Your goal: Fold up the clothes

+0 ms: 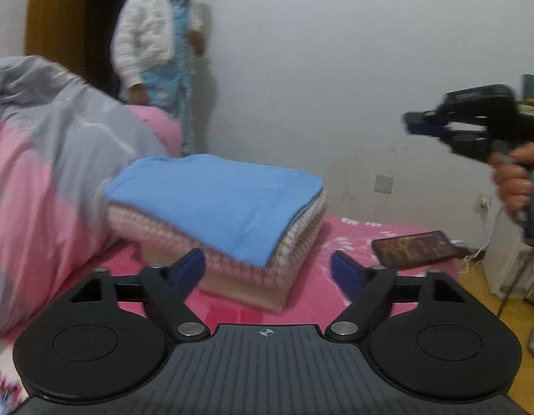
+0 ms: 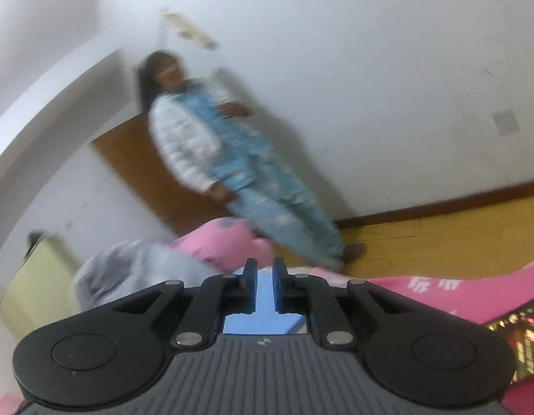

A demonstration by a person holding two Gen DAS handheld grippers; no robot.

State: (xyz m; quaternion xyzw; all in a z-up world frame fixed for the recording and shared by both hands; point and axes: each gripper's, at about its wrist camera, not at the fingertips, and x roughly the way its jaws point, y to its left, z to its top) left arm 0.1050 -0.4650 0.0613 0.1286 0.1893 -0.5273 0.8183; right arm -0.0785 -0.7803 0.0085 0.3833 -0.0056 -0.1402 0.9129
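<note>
Folded clothes (image 1: 218, 214) lie stacked on the bed (image 1: 349, 242), blue garment on top, edges squared as finished folds would sit. Left claw (image 1: 268, 269) stands wide before the stack, holding nothing. Right claw (image 2: 265, 283), raised alongside, is nearly closed and empty. White characters on the bedsheet are unreadable.

From my left gripper (image 1: 268, 269), a stack of folded clothes (image 1: 218, 207) lies on the bed (image 1: 349, 238) at twelve o'clock. A quilt (image 1: 42, 145) lies at ten, a phone (image 1: 415, 249) at two, a person (image 1: 156, 38) behind at eleven.
</note>
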